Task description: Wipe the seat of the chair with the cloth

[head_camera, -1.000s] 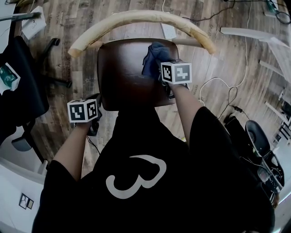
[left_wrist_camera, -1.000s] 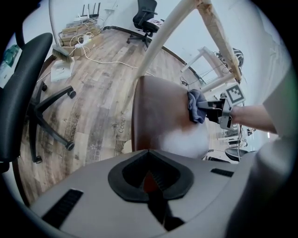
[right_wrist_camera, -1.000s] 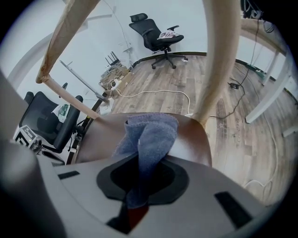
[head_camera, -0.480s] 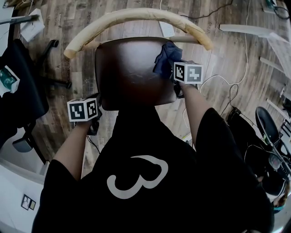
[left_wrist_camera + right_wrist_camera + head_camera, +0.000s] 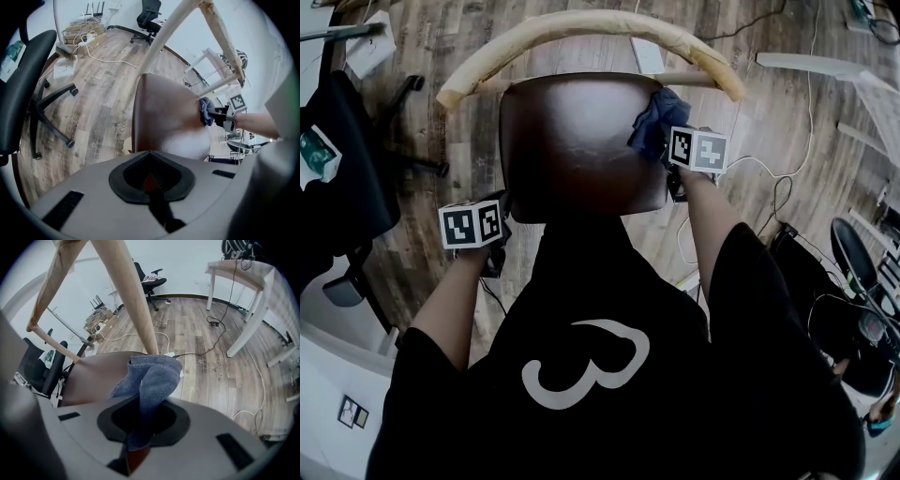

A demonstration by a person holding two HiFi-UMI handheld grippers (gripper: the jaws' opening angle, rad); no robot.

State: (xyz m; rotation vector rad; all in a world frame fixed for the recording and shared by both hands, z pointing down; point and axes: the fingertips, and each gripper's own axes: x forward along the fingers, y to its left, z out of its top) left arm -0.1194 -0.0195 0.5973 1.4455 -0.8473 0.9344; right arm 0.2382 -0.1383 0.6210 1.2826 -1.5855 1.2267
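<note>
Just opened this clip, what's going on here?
A person is wiping a chair's brown seat with a blue cloth. The right gripper has its jaws shut on the cloth and holds it at the seat's far right corner, just under the curved backrest. The left gripper, jaws shut and empty, sits by the seat's near left corner and takes no part.

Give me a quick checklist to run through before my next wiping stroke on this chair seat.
1. Cloth clamped in right gripper: ok, jaws shut on it.
2. Cloth over the seat: ok, at its far right corner.
3. Room beyond cloth: not ok, backrest post stands right behind.
4. Left gripper clear of seat: ok, shut, empty, by the near left corner.
5. Seat free of other things: ok.
</note>
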